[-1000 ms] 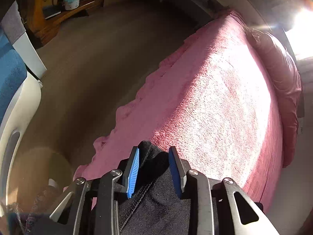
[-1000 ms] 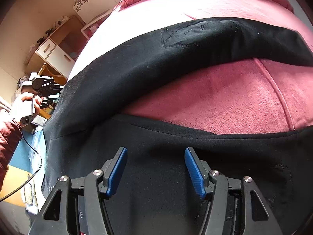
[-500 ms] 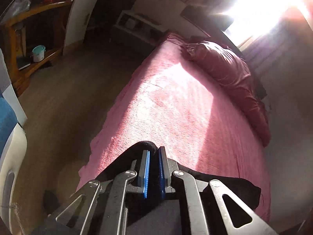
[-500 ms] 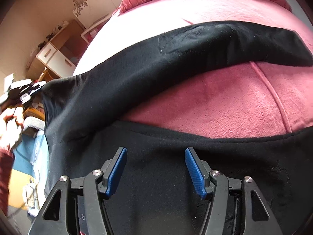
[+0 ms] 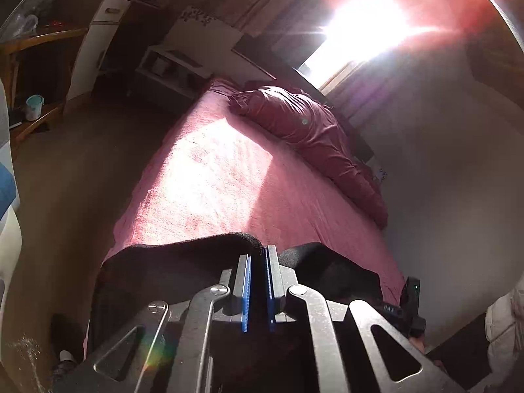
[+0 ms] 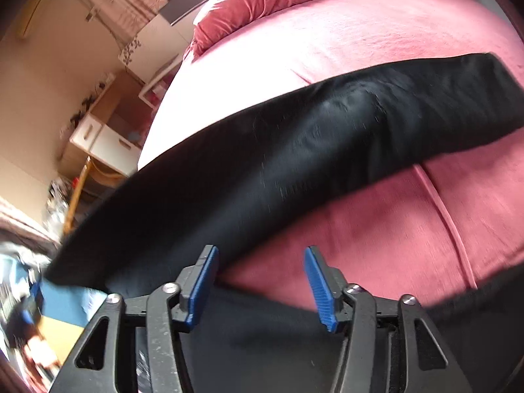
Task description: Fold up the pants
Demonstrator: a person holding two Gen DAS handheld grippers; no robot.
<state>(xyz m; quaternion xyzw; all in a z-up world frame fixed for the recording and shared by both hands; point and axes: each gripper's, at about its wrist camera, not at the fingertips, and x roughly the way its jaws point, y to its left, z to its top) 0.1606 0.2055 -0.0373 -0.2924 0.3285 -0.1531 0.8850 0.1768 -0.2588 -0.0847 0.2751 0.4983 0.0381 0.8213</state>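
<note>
Black pants (image 6: 327, 137) lie across a pink bed (image 6: 376, 42). One leg stretches from the lower left to the far right; the other part lies under my right gripper (image 6: 262, 281), which is open and empty above the fabric. In the left wrist view my left gripper (image 5: 257, 285) is shut on the edge of the pants (image 5: 183, 255) and holds it lifted above the near end of the bed (image 5: 213, 183).
A pink duvet roll (image 5: 304, 127) lies along the bed's far side by the wall. White shelves (image 5: 170, 65) and a wooden rack (image 5: 29, 65) stand across the floor at left. A white drawer unit (image 6: 101, 140) stands beside the bed.
My left gripper closed on the pants' edge and lifted it, tilting up toward the far wall. The raised pant leg has swung over toward the other one. My right gripper stayed open.
</note>
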